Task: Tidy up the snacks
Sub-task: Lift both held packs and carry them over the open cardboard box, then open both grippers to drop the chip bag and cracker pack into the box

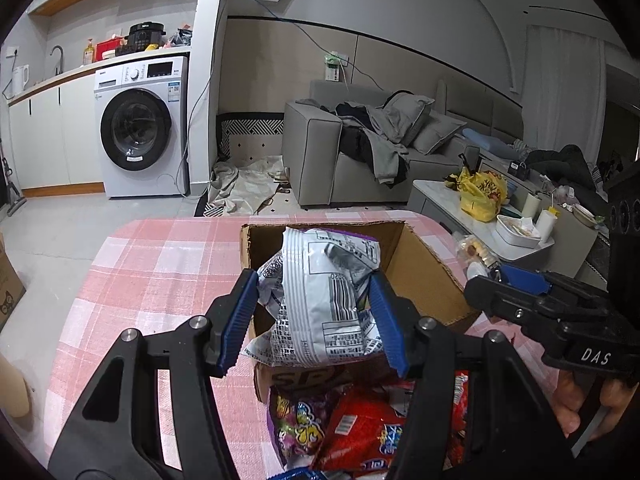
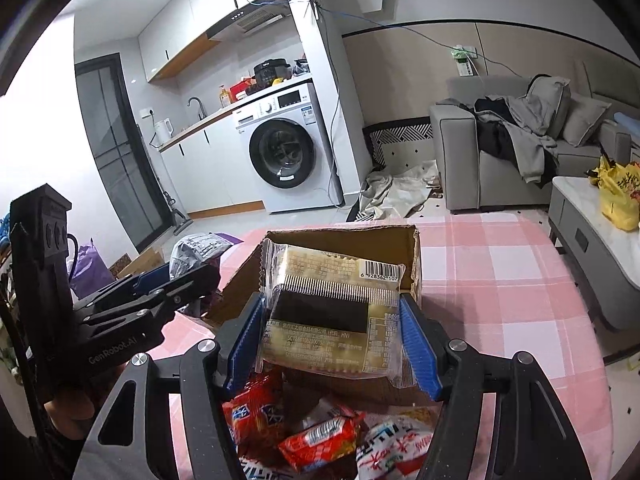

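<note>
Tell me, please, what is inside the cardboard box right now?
The cardboard box shows bare brown inner walls. Its floor is hidden by the silver snack bag in the left gripper and the cake packet in the right gripper.

Two matte black handheld rigs, built alike. Left gripper [image 1: 316,316]: angular black linkage arms with triangular cut-outs, round silver screw heads at the pivots, and ribbed blue pads [image 1: 240,320] lining the inner face of each finger. Right gripper [image 2: 332,344]: same black frame, same silver screws, same ridged blue fingers [image 2: 420,348]. White lettering on the bodies — "DAS" on the right one seen from the left wrist view, "GenRobot.AI" on the left one seen from the right wrist view. Bare skin of the right hand [image 1: 588,404] under its handle; left hand [image 2: 80,404] dim, partly hidden.
</note>
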Demonstrator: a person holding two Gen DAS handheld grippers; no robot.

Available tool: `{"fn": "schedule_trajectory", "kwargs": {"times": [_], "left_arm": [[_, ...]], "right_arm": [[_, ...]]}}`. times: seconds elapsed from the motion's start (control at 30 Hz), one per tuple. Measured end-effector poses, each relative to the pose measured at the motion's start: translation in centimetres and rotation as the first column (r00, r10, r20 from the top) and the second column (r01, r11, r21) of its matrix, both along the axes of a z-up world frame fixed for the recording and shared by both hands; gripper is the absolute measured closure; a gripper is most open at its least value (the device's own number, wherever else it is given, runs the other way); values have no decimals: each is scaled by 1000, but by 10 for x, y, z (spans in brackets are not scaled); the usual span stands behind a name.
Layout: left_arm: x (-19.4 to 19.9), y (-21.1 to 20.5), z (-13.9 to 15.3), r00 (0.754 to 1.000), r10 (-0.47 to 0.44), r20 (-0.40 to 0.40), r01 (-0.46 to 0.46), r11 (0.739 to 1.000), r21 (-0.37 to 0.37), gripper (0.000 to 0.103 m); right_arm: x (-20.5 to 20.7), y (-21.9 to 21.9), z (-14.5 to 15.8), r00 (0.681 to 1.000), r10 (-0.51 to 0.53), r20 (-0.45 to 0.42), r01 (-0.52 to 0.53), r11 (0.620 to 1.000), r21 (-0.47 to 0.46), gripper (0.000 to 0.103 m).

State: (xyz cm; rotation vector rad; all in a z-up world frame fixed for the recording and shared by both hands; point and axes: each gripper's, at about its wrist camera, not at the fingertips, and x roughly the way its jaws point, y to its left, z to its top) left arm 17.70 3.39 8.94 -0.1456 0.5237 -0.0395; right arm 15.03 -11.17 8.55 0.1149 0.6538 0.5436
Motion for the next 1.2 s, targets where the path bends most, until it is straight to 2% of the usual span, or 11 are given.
{"fn": "schedule_trajectory", "kwargs": {"times": [0.47, 0.87, 0.9, 1.0, 1.07, 1.1, 1.13, 1.2], "left_arm": [[54, -9, -25, 999, -14, -35, 15, 999, 36, 49], [85, -8, -44, 996, -26, -83, 27, 1000, 5, 47], [84, -6, -44, 996, -26, -81, 27, 1000, 2, 43], [75, -2, -41, 998, -6, -62, 6, 1000, -2, 20], [64, 1, -37, 999, 2, -47, -2, 1000, 2, 18], [58, 2, -35, 999, 7, -48, -7, 1000, 6, 13], [50, 5, -33, 999, 10, -47, -10, 1000, 4, 4], [37, 5, -30, 999, 8, -39, -8, 1000, 6, 1]], "right_arm": [[37, 12, -17, 1000, -6, -28, 6, 1000, 20, 36], [51, 5, -29, 998, -7, -64, 9, 1000, 29, 32], [49, 4, -26, 998, -10, -56, 11, 999, 31, 31], [40, 0, -19, 1000, -14, -18, 14, 1000, 24, 19], [33, -6, -14, 1000, -25, -4, 25, 999, 19, 7], [29, -12, -11, 1000, -31, 2, 30, 999, 34, 5], [26, -18, -9, 999, -35, 3, 35, 998, 48, 0], [18, -29, -6, 999, -36, -4, 37, 997, 75, 0]]}}
